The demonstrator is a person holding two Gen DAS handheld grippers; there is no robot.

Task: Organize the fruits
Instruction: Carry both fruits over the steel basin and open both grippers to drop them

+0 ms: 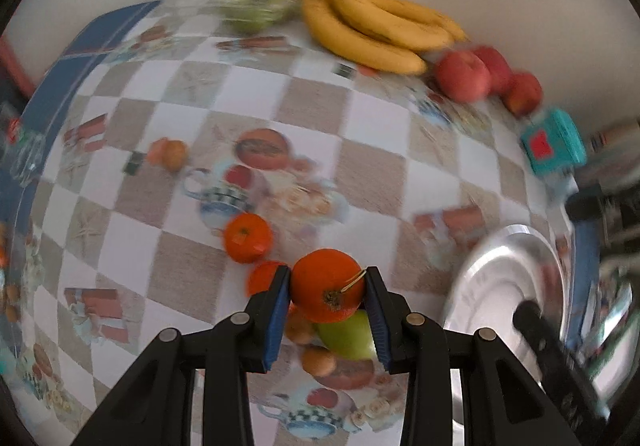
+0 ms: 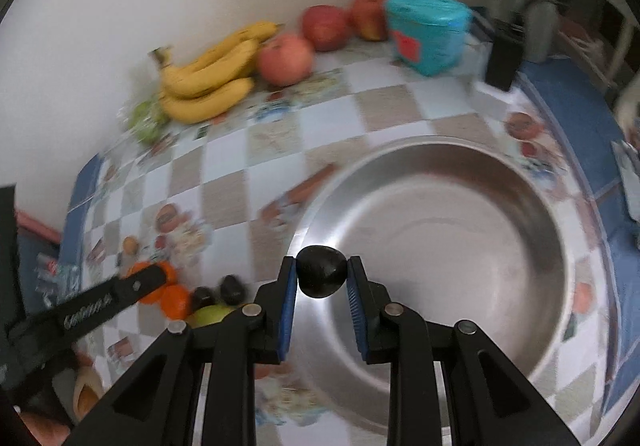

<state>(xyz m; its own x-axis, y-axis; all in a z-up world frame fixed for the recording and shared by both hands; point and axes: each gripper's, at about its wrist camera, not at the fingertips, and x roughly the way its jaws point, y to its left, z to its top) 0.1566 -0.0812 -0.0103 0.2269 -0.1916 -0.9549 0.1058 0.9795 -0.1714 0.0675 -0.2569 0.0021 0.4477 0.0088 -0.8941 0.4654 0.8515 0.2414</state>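
The cloth point(image 1: 320, 102) is checked beige and white with printed teacups and fruit, edged in blue. The bananas point(image 1: 372, 26) are yellow, the apples point(image 1: 464, 76) red, the orange point(image 1: 326, 284) bright orange, the pear point(image 1: 350, 336) green. The bowl point(image 2: 440, 222) is silver, the avocado point(image 2: 321, 277) black, the box point(image 2: 430, 30) teal with a red label.

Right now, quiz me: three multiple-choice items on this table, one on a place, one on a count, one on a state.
1. Where does the banana bunch lie?
A. in the steel bowl
B. by the wall, next to the red apples
C. on the teal package

2. How many red apples show?
A. one
B. three
C. five

3. What does the left gripper do?
A. hangs open and empty
B. grips an orange
C. grips a banana

Key: B, the bunch touches an apple at the wall; B, three in a row; B, both pads press the orange.
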